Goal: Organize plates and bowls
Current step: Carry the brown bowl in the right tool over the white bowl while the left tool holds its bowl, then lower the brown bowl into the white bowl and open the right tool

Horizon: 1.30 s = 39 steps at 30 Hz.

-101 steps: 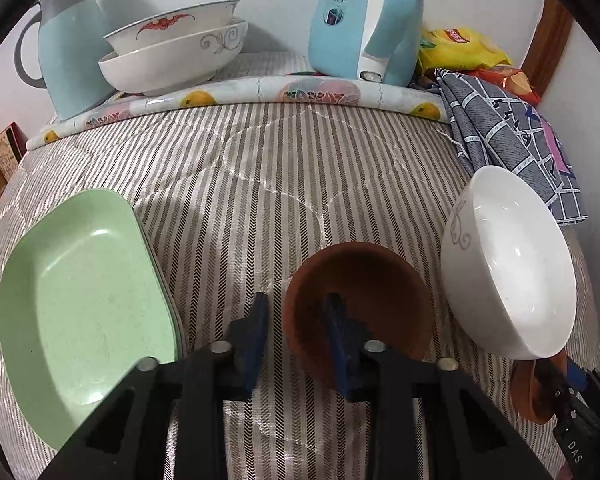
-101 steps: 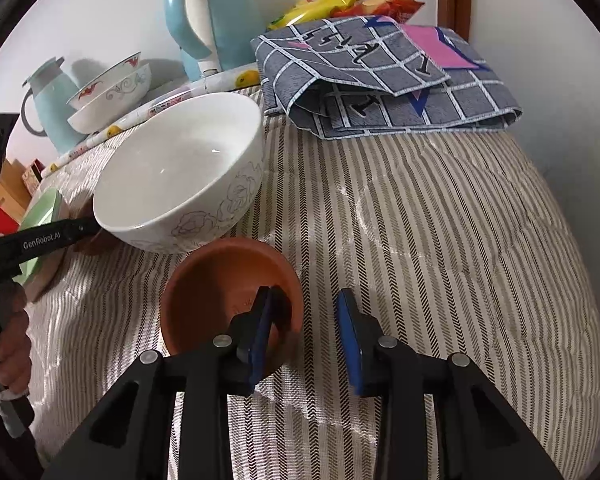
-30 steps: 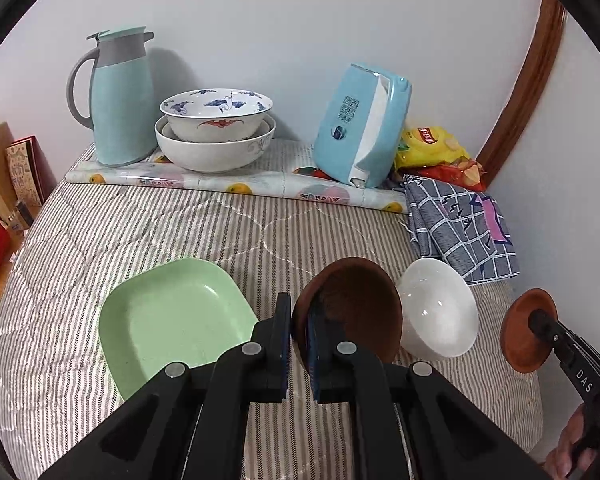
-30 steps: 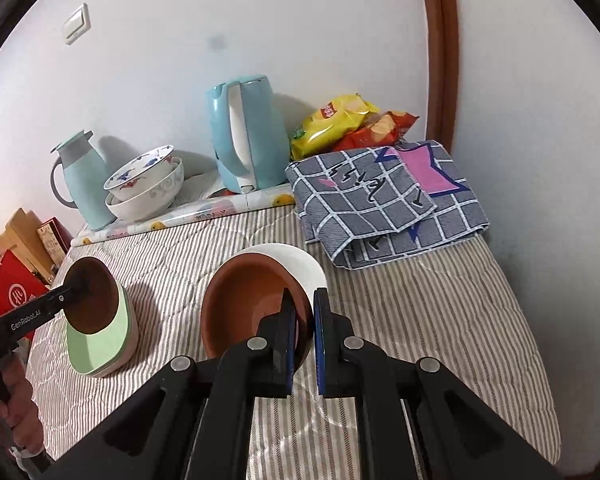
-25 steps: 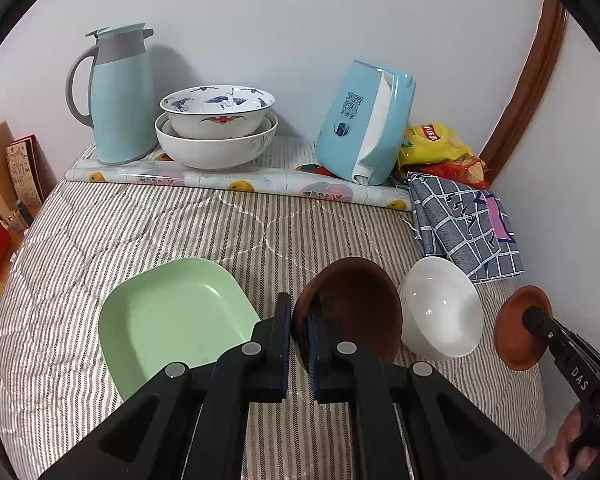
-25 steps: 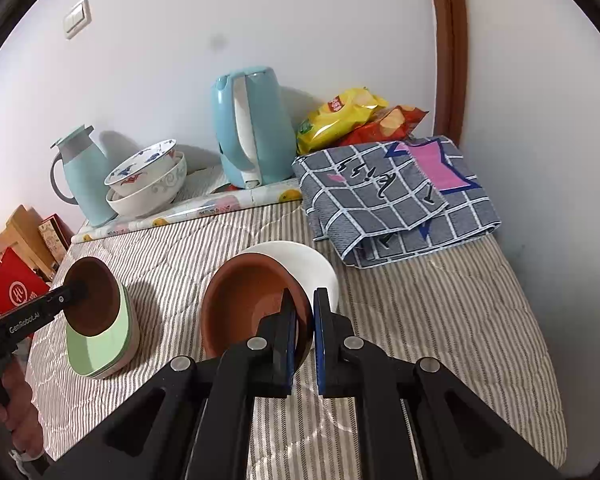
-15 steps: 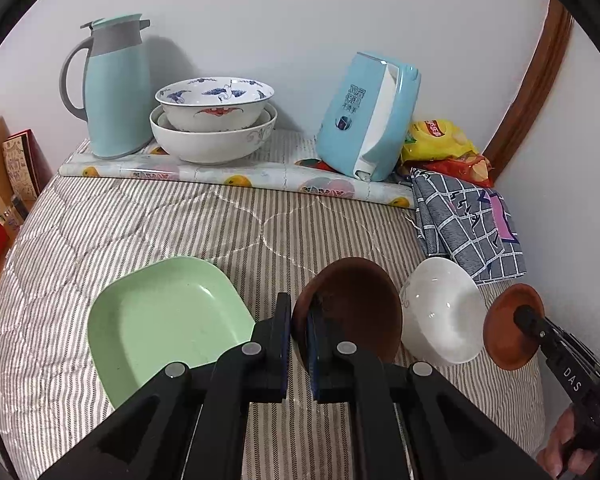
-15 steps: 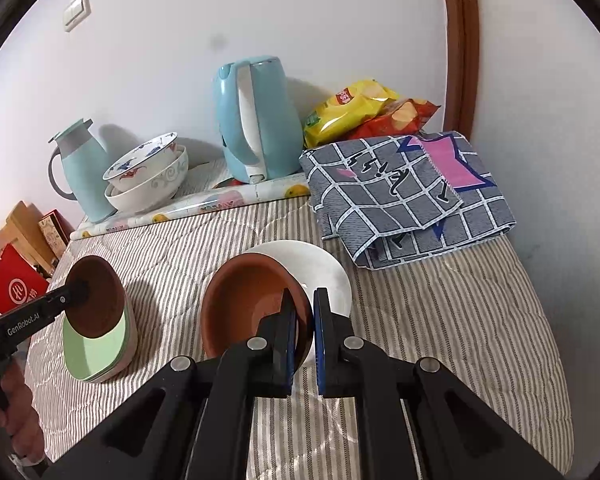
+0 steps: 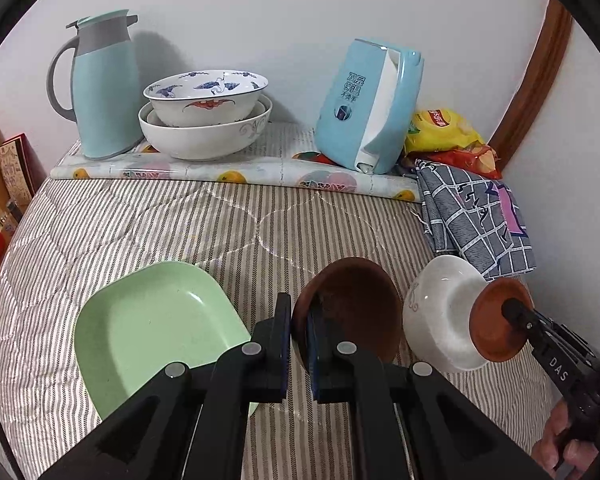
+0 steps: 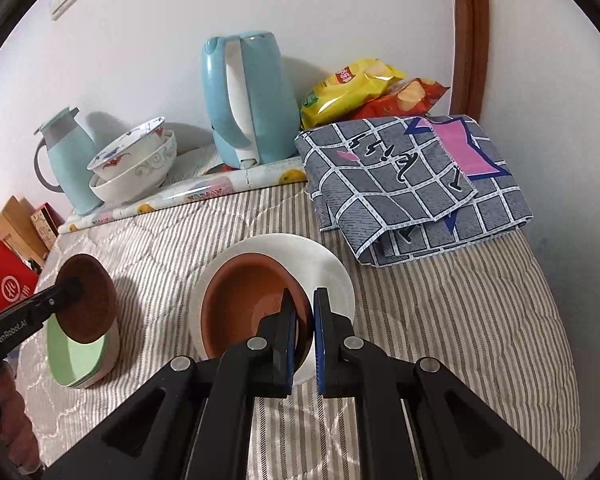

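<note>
1. Brown and dark, the dark brown bowl (image 9: pixel 352 312) is hanging tilted in my left gripper (image 9: pixel 298 332), whose jaws are clamping its rim; in the right wrist view it is showing in front of the green plates (image 10: pixel 80 356), though I cannot tell whether it is touching them.
2. My right gripper (image 10: pixel 304 332) is pinching the rim of the terracotta bowl (image 10: pixel 252 304), holding it inside or just over the white bowl (image 10: pixel 328 272); whether the two are touching I cannot tell.
3. Both bowls and the plates are sitting over the striped quilt (image 9: pixel 220 224).
4. Farther back, two patterned bowls (image 9: pixel 204 120) are standing nested beside the thermos jug (image 9: pixel 100 84), with the blue kettle (image 9: pixel 372 108) to their right.
5. Snack bags (image 10: pixel 364 88) are lying behind the folded checked cloth (image 10: pixel 420 176) at the far right.
</note>
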Each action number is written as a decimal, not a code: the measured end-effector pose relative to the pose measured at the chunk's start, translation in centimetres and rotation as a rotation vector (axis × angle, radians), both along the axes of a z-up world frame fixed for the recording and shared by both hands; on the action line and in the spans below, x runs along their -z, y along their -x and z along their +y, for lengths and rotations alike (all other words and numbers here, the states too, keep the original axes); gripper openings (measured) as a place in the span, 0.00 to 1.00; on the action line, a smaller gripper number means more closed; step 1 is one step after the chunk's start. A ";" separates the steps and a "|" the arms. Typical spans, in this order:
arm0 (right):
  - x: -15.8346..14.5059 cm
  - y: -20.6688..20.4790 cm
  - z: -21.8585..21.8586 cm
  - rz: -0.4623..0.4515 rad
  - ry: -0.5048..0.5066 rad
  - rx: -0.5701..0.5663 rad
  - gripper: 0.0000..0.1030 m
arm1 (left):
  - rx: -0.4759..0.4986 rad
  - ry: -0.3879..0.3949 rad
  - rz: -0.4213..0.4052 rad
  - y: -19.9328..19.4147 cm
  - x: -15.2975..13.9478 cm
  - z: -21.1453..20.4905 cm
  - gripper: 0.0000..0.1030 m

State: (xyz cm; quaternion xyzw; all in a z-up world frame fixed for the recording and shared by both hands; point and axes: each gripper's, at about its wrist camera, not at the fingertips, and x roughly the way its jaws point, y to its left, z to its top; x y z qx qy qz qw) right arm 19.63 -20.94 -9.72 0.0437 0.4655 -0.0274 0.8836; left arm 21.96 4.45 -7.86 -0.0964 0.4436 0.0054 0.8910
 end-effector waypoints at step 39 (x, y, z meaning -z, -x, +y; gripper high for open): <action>5.8 -4.5 1.1 0.172 0.068 -0.058 0.08 | -0.007 0.012 0.054 -2.5 2.7 0.5 0.07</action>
